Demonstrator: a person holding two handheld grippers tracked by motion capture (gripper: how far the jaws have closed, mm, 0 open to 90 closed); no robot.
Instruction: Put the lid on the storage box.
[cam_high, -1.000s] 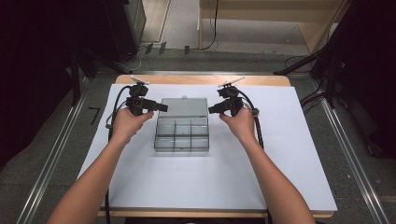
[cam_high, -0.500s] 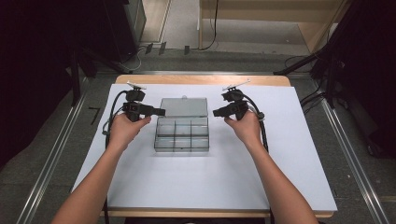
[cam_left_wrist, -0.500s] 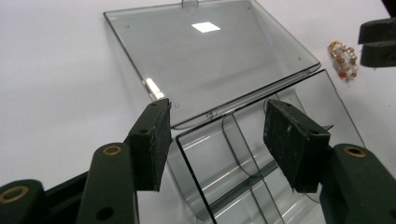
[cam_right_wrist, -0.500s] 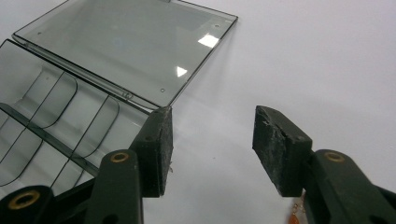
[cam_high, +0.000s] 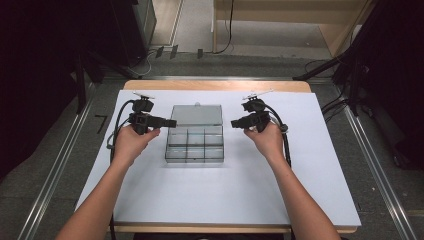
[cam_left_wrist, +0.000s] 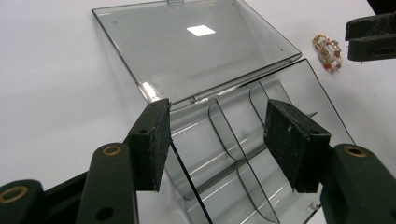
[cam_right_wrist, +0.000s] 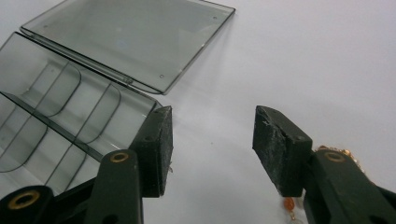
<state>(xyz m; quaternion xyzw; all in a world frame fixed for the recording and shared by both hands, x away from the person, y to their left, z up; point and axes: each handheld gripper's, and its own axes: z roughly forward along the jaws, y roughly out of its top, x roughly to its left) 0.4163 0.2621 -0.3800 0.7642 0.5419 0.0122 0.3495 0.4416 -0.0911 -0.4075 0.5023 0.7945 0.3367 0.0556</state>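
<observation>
A clear plastic organizer box (cam_high: 194, 144) lies in the middle of the high view on the white table (cam_high: 310, 165), with its lid (cam_high: 196, 115) folded back flat behind it and its compartments empty. The left claw (cam_high: 172, 122) hovers at the left side of the box, jaws wide, nothing between them. The right claw (cam_high: 234, 123) hovers at the right side, jaws also wide and empty. A beaded bracelet (cam_left_wrist: 329, 52) lies on the table near the right claw, at the upper right of the left gripper view. The risk is probably a bad pinch: small beads may slip from the pads (cam_right_wrist: 280, 147), or a jaw may push the light box aside.
</observation>
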